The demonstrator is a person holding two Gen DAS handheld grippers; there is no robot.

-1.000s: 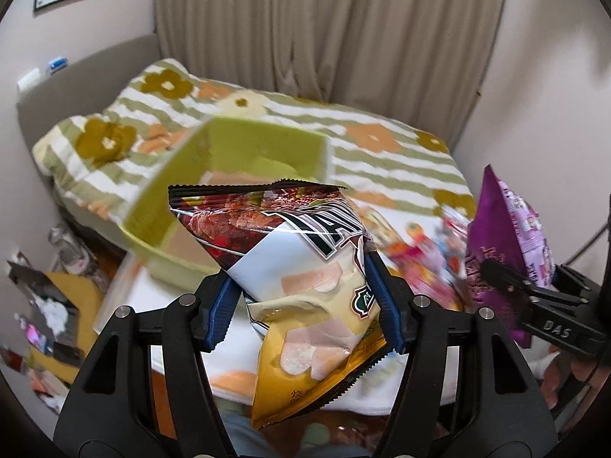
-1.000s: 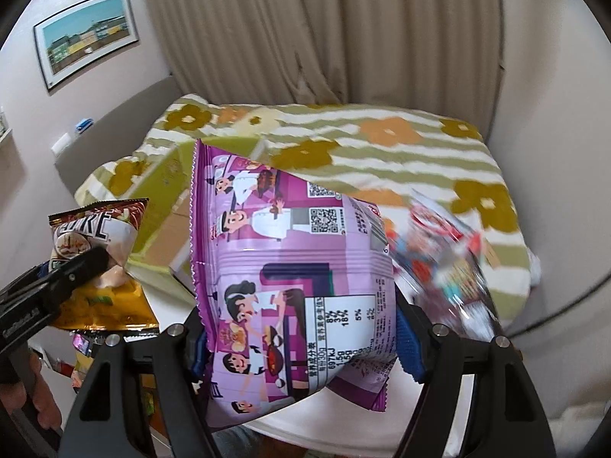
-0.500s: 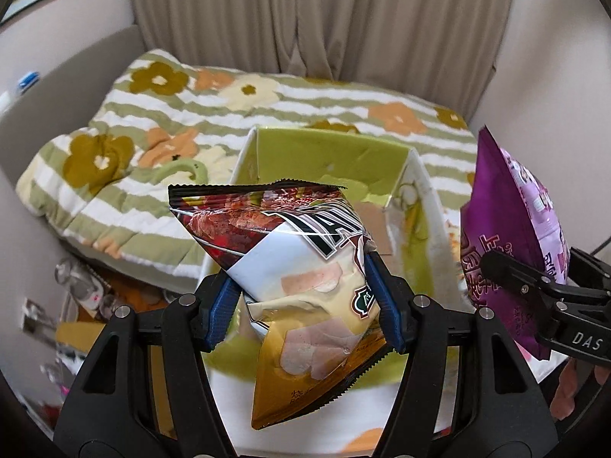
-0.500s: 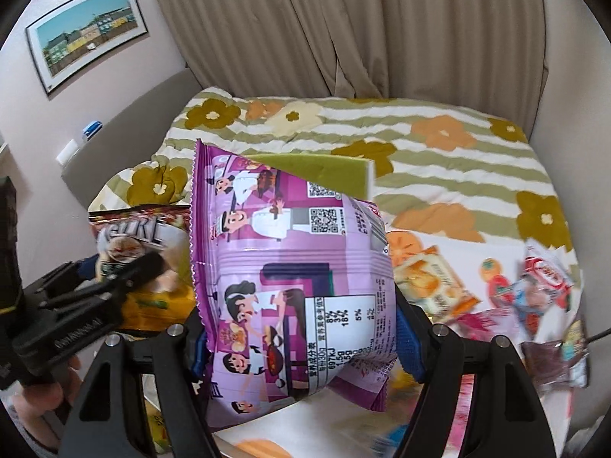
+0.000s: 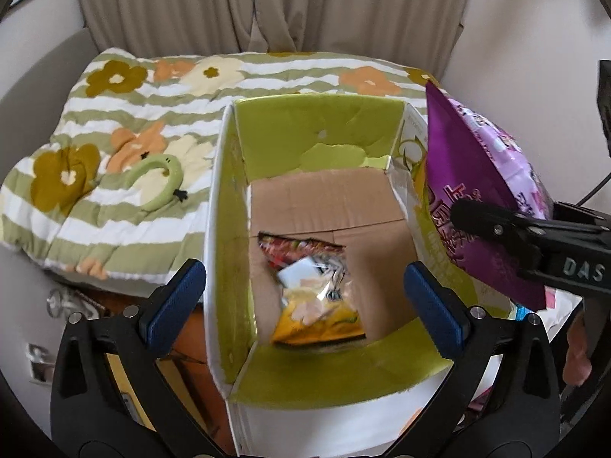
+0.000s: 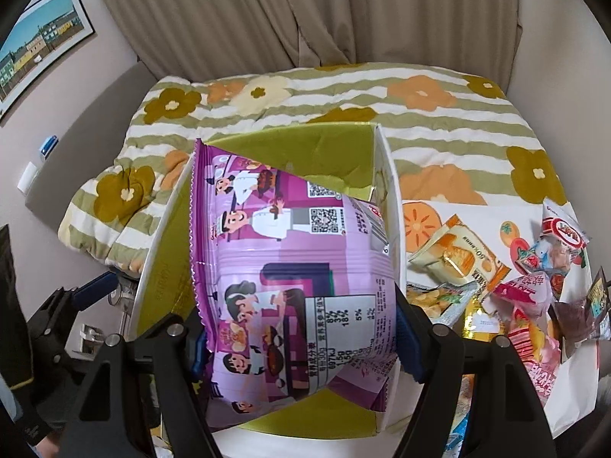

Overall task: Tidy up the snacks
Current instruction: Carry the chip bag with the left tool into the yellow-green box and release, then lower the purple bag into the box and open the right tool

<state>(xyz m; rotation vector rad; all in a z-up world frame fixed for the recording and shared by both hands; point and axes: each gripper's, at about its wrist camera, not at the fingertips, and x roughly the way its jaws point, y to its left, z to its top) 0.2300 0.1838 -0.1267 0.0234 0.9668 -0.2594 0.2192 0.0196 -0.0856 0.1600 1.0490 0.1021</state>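
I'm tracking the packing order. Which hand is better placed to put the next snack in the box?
Right. The right gripper holds the purple bag above the green box. The left gripper has just opened, empty, its chip bag already in the box.

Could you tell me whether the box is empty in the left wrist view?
No, a chip bag lies on the cardboard floor of the box.

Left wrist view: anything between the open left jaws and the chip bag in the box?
Nothing: left gripper is open above the box, chip bag lying on its floor.
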